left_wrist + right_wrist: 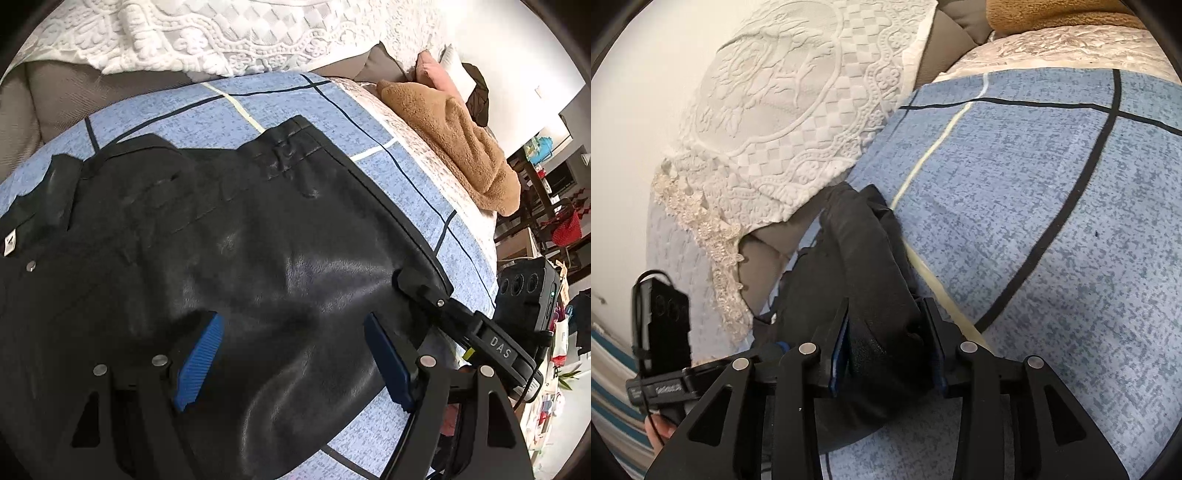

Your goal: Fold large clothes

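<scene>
Black trousers (pixel 221 240) lie spread on a blue checked sheet (pixel 332 110), waistband toward the far side, a white label and a metal button at the left. My left gripper (pixel 291 354) is open just above the trouser fabric, its blue pads (pixel 199 362) wide apart and holding nothing. My right gripper (pixel 886 350) is shut on a bunched edge of the black trousers (pixel 864 258). It also shows in the left wrist view (pixel 421 288), clamped on the trousers' right edge.
A white lace cover (pixel 221 37) drapes the grey sofa back behind the sheet. A brown fleece blanket (pixel 454 136) and a pink pillow (pixel 436 70) lie at the right end. Chairs and clutter stand at the far right. The blue sheet (pixel 1052 221) extends to the right of the right gripper.
</scene>
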Tool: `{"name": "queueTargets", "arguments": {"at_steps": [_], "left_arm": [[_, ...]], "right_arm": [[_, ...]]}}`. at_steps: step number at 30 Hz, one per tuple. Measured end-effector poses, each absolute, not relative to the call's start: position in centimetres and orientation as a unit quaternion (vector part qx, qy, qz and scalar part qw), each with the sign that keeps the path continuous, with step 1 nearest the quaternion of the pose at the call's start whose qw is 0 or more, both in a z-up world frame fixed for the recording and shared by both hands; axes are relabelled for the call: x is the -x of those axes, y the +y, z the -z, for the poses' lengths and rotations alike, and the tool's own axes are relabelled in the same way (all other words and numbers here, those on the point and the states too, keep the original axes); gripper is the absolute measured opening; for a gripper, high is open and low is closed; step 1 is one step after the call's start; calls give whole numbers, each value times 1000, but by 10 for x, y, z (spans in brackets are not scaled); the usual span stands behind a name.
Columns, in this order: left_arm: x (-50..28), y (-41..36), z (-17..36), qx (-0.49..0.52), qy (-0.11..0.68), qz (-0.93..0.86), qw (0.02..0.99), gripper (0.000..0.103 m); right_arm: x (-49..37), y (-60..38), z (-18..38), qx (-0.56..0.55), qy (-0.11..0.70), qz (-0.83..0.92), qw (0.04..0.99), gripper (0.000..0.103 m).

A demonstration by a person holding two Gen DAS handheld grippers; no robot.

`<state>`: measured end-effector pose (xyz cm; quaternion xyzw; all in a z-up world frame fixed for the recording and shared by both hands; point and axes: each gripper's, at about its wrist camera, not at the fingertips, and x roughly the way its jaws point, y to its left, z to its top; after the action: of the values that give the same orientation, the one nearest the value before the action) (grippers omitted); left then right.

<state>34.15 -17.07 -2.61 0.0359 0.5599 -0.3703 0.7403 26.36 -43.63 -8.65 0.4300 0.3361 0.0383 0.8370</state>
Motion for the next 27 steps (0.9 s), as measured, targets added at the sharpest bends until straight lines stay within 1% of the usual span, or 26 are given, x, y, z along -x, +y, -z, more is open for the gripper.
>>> {"name": "queueTargets", "arguments": {"at_steps": [4,6,8,9,13,16,18,20,23,27], "left_arm": [[-347,-175,21,-30,566,378,732,81],[-351,-176,16,-10,572,389,722,84],[-356,-177,9,0,574,391,719,90],[-358,-179,5,-3,572,393,720,90],[-371,-182,-9,40,584,412,698,91],[-377,-190,-27,12,572,414,708,94],[-382,-198,-32,-4,580,420,698,94],[-387,-204,-31,-11,597,413,688,96],[-387,-215,-32,-59,596,405,691,96],[-389,-222,-27,-93,608,389,686,96]], "right_arm": [[-262,-426,75,-398,320,-38,859,26],[-261,-415,60,-366,298,-51,880,24],[-261,-409,52,-356,283,-70,888,22],[-262,-406,47,-347,279,-75,892,22],[-264,-385,32,-291,265,-90,915,21],[-266,-372,24,-277,253,-110,920,21],[-265,-362,18,-256,245,-121,927,21],[-265,-352,15,-238,241,-135,931,21],[-267,-340,13,-218,242,-146,934,21],[-267,-322,12,-196,244,-168,935,21]]}}
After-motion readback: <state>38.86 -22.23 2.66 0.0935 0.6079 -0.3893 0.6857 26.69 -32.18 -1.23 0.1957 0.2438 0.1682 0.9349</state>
